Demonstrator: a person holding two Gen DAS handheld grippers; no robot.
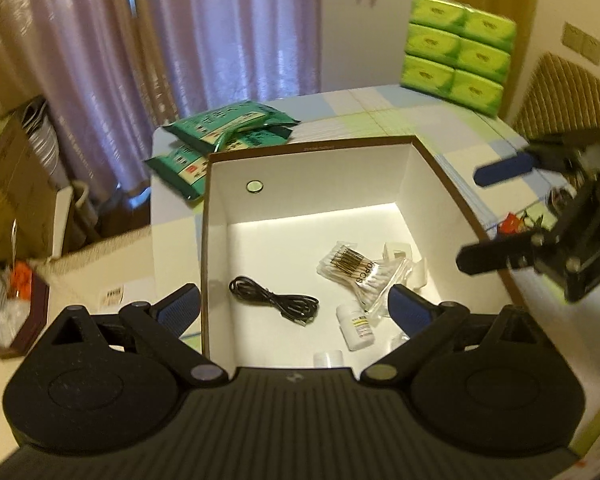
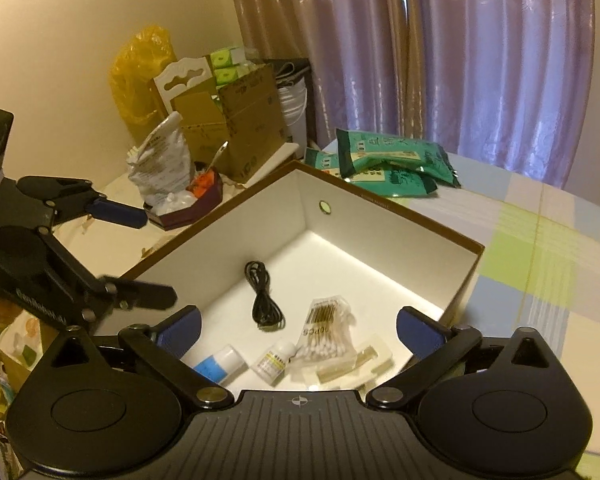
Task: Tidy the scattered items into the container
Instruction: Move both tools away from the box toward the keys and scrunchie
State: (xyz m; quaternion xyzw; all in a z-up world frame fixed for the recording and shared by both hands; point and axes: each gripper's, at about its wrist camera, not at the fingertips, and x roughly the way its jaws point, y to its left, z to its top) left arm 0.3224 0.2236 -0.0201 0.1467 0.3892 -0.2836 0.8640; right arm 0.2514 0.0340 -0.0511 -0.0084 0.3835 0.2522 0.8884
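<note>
- Box (image 1: 424,160) sits open on the worktop (image 2: 540,240); white inside, brown rim, rigid card walls; small round fitting on one inner wall.
- Already on the box floor: black cable (image 1: 274,304) coiled loosely, cotton swab pack (image 2: 324,332), small white bottle (image 1: 358,326), blue-and-white tube (image 2: 220,364), clear plastic pieces near the swabs.
- Left hand-held gripper (image 1: 296,304) spread wide, nothing between its blue pads, hovering over the near edge of the box; one finger outside the wall, one over the inside.
- Right hand-held gripper (image 2: 298,330) likewise wide open and empty, above the opposite edge.
- Handling, judged: everything here is light. Cable is floppy, so pinch the bundle at its middle. Swab pack is crinkly film and likely slippery, so grip across its narrow width. Bottle and tube are hard, round and may roll, so take them across the body.
- Green packets (image 2: 392,160), stacked flat beyond the box, look like the next loose items; soft and flat, best pinched at an edge or seam.
- Green tissue packs (image 1: 456,48), stacked at the far end, are soft and bulky, probably too wide for one jaw span.
- Worktop has a pale checked cloth that could drag or bunch.
- Room: purple curtains, cardboard boxes, yellow bag, cluttered side surface; warm dim light, some blur.
</note>
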